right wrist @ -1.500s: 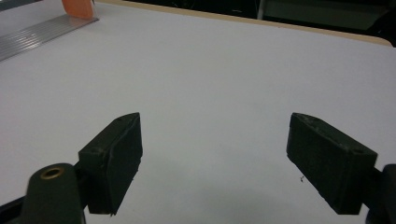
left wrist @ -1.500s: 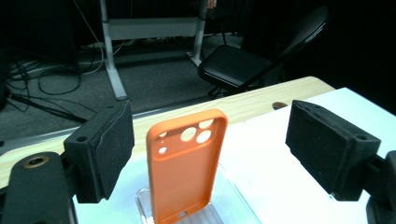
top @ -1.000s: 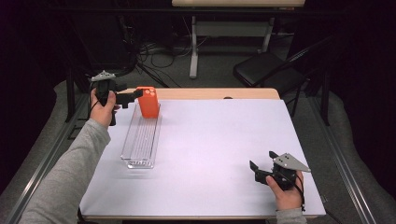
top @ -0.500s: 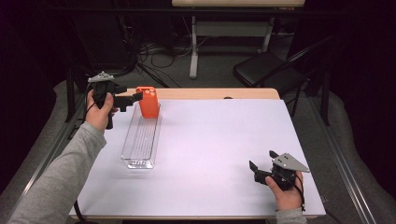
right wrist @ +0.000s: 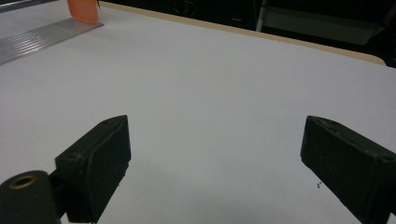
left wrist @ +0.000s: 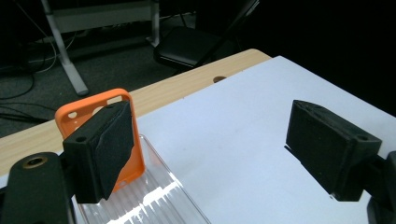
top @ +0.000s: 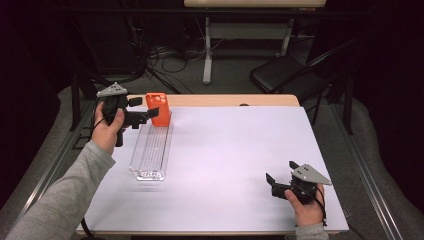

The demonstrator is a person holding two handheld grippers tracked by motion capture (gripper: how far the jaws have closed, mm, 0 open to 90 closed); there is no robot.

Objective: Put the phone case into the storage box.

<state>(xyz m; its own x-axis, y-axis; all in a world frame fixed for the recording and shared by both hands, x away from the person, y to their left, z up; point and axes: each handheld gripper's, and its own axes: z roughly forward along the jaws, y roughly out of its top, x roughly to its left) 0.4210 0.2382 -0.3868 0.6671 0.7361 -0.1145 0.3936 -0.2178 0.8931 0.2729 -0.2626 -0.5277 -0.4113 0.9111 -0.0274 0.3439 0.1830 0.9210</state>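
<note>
White worktop point(top: 225, 165), dark room behind. Left tongs point(top: 146, 108) held at far-left corner, jaws wide apart, gripping nothing; orange phone case point(top: 158, 109) stands upright at far end of clear ribbed tray point(top: 150, 150), just beside one jaw. Right tongs point(top: 280, 175) rest near front-right edge, open, empty, well apart from case.

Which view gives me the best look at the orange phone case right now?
The high view: the orange phone case stands whole at the clear tray's far end. The left gripper view has a jaw covering part of it; the right gripper view catches just its bottom edge.
</note>
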